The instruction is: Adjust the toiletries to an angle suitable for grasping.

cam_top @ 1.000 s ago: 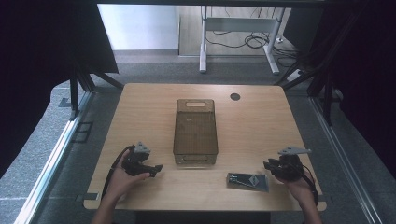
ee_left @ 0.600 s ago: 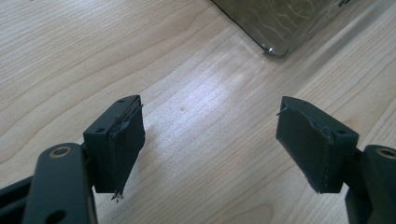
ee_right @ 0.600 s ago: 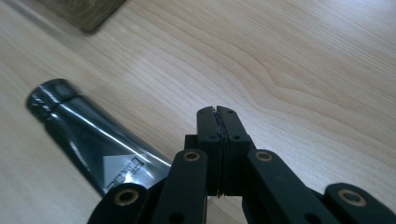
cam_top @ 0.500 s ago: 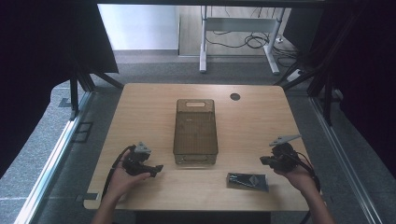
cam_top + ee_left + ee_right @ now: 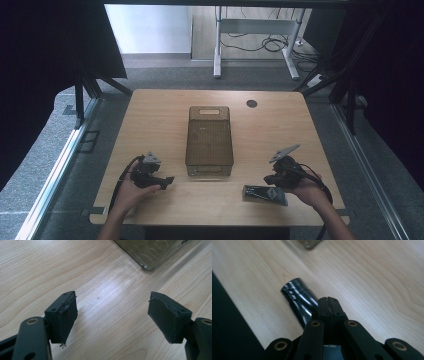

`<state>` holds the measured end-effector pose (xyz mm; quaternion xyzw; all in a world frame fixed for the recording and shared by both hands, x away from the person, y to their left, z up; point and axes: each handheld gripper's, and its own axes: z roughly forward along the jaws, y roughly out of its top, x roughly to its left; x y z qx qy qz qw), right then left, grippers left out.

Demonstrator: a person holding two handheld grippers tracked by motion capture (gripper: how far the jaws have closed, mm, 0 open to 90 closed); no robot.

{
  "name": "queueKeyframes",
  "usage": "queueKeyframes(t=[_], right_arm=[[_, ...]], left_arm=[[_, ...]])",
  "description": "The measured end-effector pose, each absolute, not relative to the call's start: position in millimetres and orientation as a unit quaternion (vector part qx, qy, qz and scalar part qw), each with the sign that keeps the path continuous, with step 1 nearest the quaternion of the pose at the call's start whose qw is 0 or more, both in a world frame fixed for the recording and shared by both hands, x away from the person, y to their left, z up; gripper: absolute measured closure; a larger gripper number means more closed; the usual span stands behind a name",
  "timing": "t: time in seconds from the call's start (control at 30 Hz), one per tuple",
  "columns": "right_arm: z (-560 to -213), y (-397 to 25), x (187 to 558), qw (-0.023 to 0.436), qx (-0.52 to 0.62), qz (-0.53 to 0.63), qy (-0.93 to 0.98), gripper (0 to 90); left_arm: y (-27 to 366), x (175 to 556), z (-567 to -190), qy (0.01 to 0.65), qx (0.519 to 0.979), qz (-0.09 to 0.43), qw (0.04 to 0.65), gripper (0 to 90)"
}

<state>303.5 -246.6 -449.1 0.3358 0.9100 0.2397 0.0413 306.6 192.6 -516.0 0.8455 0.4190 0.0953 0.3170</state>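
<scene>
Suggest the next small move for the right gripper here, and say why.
Probably open the right gripper before going lower. Its jaws are pressed shut just above the dark glossy packet lying flat on the table, so it cannot take hold yet. The left gripper waits open near the bin.

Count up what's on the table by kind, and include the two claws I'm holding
Translucent brown bin: 1
Shiny black packet: 1
Dark round grommet in the tabletop: 1
Claws: 2, the left claw with jaws open and the right claw with jaws shut above the packet
Total: 5
</scene>
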Motion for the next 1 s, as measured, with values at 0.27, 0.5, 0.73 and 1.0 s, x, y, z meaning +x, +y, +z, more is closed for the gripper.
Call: queueKeyframes(t=[0.27, 0.5, 0.73, 1.0], right_arm=[[-455, -221, 292, 0.015, 0.307, 0.241, 0.921, 89.6], [-467, -207, 281, 0.000, 0.289, 0.232, 0.929, 89.6], [-471, -200, 280, -0.008, 0.284, 0.222, 0.933, 89.6], [-484, -196, 280, -0.019, 0.289, 0.219, 0.932, 89.6]], left_arm=[[196, 306, -514, 0.423, 0.842, 0.096, 0.321, 24.0], [197, 306, -513, 0.419, 0.843, 0.099, 0.322, 24.0], [193, 307, -516, 0.418, 0.846, 0.096, 0.316, 24.0], [194, 307, -516, 0.420, 0.845, 0.094, 0.318, 24.0]])
